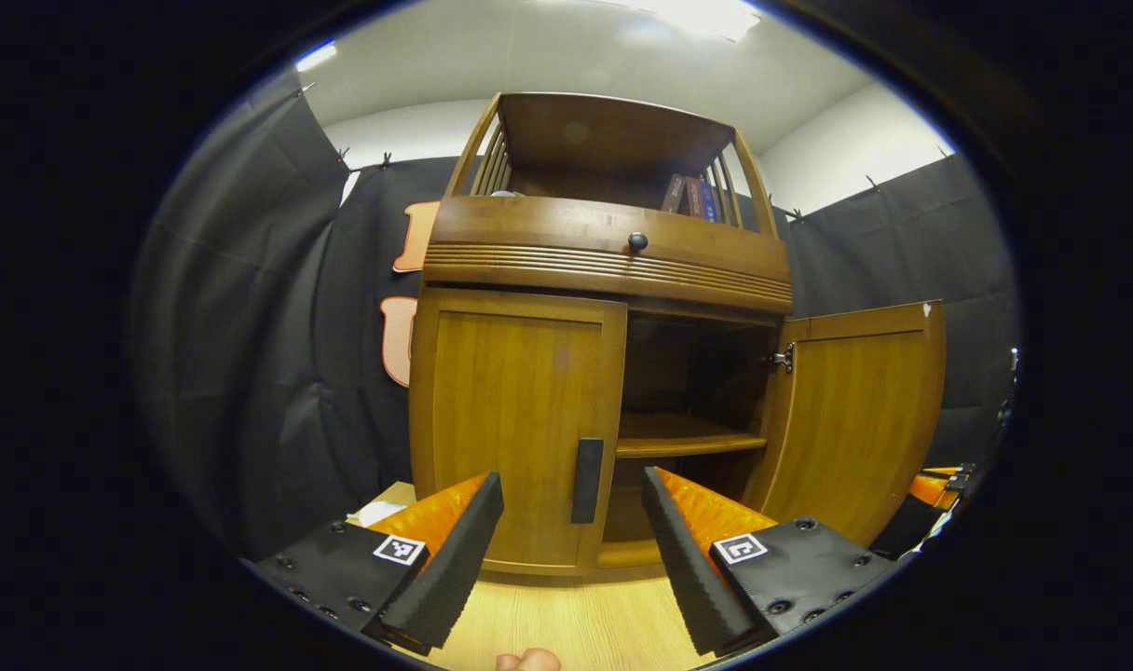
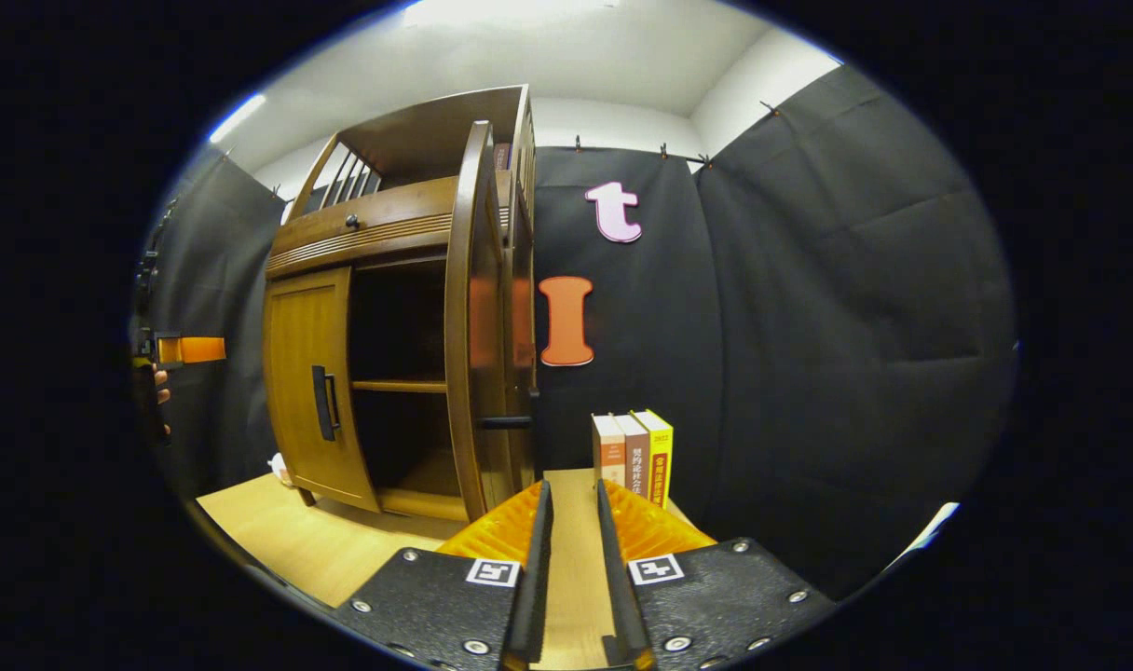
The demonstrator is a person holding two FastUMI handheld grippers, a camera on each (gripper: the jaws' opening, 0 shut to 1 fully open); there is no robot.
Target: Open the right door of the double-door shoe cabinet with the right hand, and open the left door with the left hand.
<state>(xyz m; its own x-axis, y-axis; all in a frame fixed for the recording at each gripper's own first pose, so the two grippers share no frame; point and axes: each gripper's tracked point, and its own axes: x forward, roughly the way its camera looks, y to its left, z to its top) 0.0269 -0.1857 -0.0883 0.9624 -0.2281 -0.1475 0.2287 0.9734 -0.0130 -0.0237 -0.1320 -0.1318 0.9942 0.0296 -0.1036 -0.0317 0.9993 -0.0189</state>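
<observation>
**Left door next: handle straight ahead of the left fingers**

The right door already stands swung open. The left door is shut. Its dark handle stands up tall, top to bottom, near the door's inner edge. From the left gripper it sits at 12 o'clock, a little apart, right in line with the gap. Those fingers are spread wide and hold nothing. The right gripper is off to the side over the bench, fingers narrow with a thin gap, empty. The left hand is nearer.
</observation>
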